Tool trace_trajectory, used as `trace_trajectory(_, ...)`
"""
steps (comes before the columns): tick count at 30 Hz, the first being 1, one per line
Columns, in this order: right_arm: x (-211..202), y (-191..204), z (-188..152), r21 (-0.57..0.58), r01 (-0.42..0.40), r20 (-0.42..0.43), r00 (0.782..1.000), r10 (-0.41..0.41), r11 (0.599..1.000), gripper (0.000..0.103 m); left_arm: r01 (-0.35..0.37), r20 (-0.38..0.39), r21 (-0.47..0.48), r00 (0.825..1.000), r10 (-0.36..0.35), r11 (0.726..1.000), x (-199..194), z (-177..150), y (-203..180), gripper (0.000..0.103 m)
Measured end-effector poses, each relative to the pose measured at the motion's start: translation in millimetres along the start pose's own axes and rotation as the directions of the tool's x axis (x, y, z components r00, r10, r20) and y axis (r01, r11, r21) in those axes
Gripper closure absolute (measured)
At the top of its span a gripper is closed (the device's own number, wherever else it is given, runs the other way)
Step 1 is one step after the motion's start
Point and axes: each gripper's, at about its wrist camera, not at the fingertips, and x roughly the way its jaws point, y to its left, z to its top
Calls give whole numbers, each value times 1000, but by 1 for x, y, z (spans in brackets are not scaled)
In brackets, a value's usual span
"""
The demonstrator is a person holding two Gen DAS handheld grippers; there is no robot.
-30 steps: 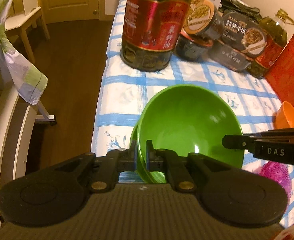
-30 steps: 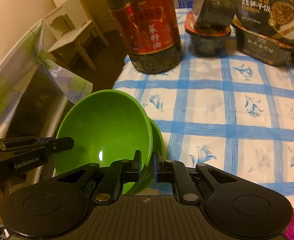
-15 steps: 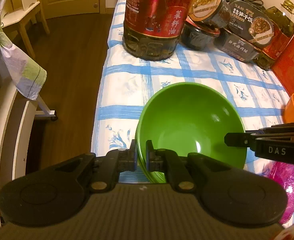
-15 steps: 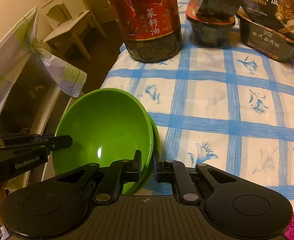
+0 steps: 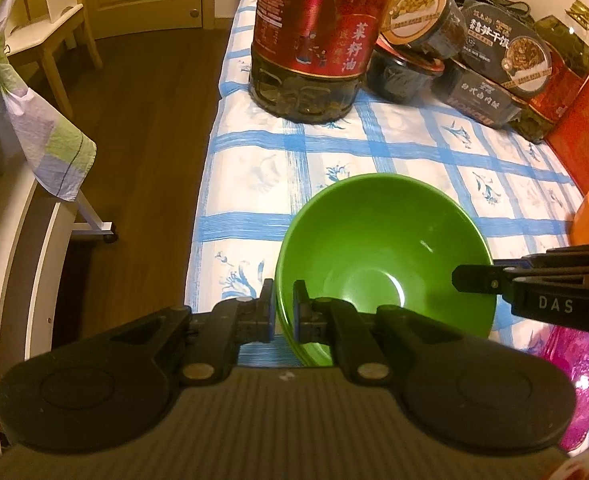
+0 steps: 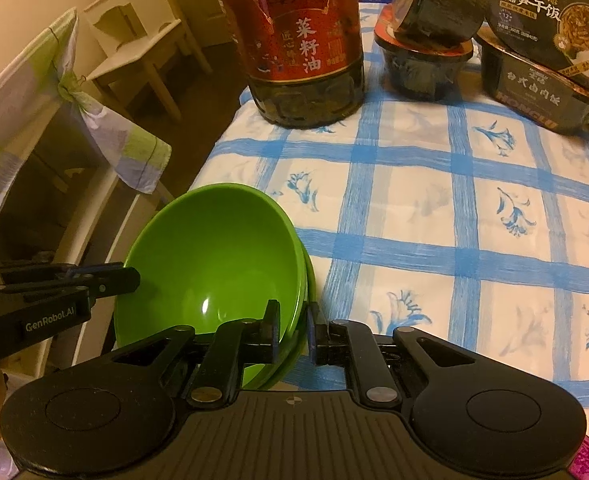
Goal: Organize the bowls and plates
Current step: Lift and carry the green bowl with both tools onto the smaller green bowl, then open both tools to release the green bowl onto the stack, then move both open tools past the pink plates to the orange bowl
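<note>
On the checked blue-and-white cloth of the worktop, two glossy, round green bowls sit nested near the front edge. Earlier they tilted higher; now they sit lower and flatter. Left hand-held gripper pinches the near rim tight. Right hand-held gripper, jaws just easing apart, straddles the opposite rim, barely gripping.

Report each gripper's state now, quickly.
Left gripper: closed on the rim of the green bowls.
Right gripper: jaws have just been opening, with the same rim between them; whether it grips cannot be told.
</note>
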Motion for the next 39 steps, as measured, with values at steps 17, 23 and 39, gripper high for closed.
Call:
trace_trajectory(17,-51,-4,-21,10,-11,92,996,10,1000,55,3,91,-33,996,0,999,-49,-14,-10,82)
trace_trajectory(23,-83,-7,-49,11,15,106,994,-16,1000,52,15,108,-35,994,-11,999,-80,-36,-29,69)
trace_trajectory(39,-159,-43,-162,117,87,118,988,-101,989,51,109,98,61,989,-115,992,-115,-131,-115,43)
